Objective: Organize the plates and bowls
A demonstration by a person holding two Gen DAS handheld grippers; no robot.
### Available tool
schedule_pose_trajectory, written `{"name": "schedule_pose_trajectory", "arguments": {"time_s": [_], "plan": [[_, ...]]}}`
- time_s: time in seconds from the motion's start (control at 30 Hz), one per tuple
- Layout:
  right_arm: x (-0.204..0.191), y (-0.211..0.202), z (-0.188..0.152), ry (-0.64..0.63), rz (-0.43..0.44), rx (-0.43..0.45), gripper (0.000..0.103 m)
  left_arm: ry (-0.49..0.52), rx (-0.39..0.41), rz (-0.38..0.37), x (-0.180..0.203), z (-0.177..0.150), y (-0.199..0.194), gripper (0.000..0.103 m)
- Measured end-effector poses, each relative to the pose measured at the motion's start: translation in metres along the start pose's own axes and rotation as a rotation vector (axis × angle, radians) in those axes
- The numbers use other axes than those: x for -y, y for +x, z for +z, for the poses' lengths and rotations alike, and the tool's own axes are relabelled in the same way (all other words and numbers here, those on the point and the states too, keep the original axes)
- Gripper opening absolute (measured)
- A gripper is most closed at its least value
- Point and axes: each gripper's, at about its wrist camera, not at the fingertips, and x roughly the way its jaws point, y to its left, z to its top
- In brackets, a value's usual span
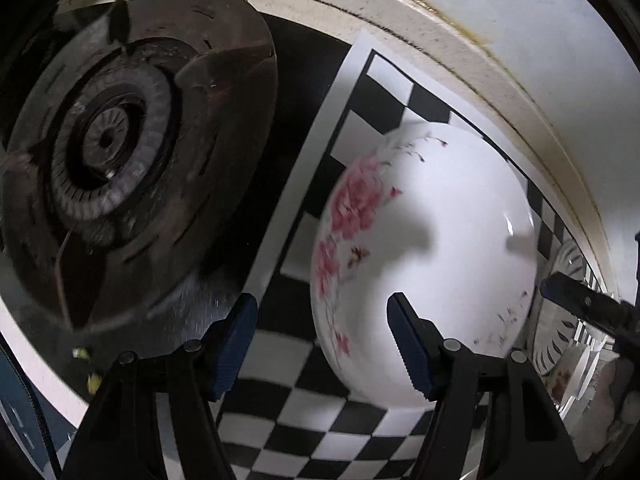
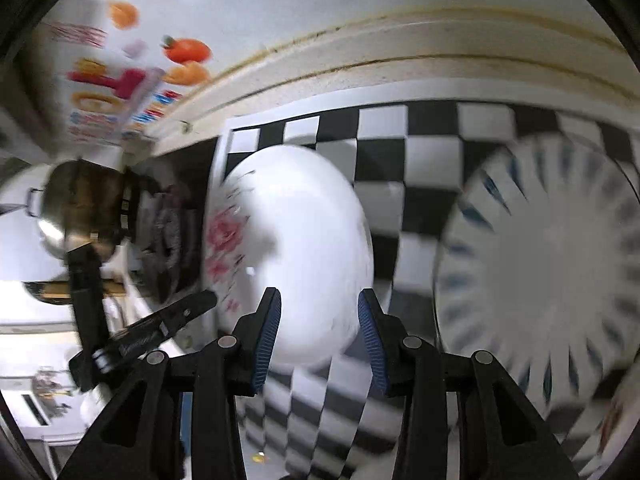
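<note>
A white plate with pink flowers (image 1: 432, 248) lies on the black-and-white checkered mat (image 1: 304, 420). My left gripper (image 1: 322, 344) is open just in front of the plate's near left rim, its right finger over the plate. In the right wrist view the same plate (image 2: 296, 248) sits ahead of my open right gripper (image 2: 319, 340), which hovers at its near edge. A white plate with blue leaf marks (image 2: 548, 280) lies to the right on the mat (image 2: 400, 152); it also shows at the right edge of the left wrist view (image 1: 560, 344). Both grippers are empty.
A dark gas burner (image 1: 120, 160) sits left of the mat. A steel pot (image 2: 80, 208) stands on the stove. The cream counter edge (image 1: 460, 40) and the white wall run behind. The other gripper's finger (image 1: 580, 304) reaches in from the right.
</note>
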Motion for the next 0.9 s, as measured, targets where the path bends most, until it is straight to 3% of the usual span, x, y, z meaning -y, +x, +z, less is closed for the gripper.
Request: {"name": "schedule_pose_trajectory", "arguments": {"time_s": [0.1, 0.23, 0.3, 0.47, 0.6, 0.8, 0.9], "plan": [[0.0, 0.017, 0.018, -0.005, -0.025, -0.031, 0.041, 0.014, -0.011, 0.004, 0.001, 0.007, 0.009, 0.062], [0.002, 0.034, 0.029, -0.011, -0.03, -0.074, 0.039, 0.046, -0.038, 0.01, 0.006, 0.012, 0.019, 0.04], [-0.001, 0.039, 0.034, -0.017, -0.045, -0.081, 0.036, 0.053, -0.045, 0.019, 0.007, 0.011, 0.02, 0.036], [-0.008, 0.024, 0.04, -0.032, -0.097, -0.043, 0.036, 0.049, -0.05, 0.012, 0.007, 0.009, 0.027, 0.031], [-0.007, 0.014, 0.044, -0.066, -0.201, -0.012, 0.036, 0.05, -0.052, 0.013, 0.014, 0.014, 0.042, 0.028], [0.013, 0.041, 0.048, -0.033, -0.135, -0.12, 0.036, 0.043, -0.044, 0.003, 0.023, 0.019, 0.056, 0.026], [0.017, 0.053, 0.046, -0.023, -0.135, -0.135, 0.02, 0.05, -0.035, 0.001, 0.023, 0.02, 0.054, 0.026]]}}
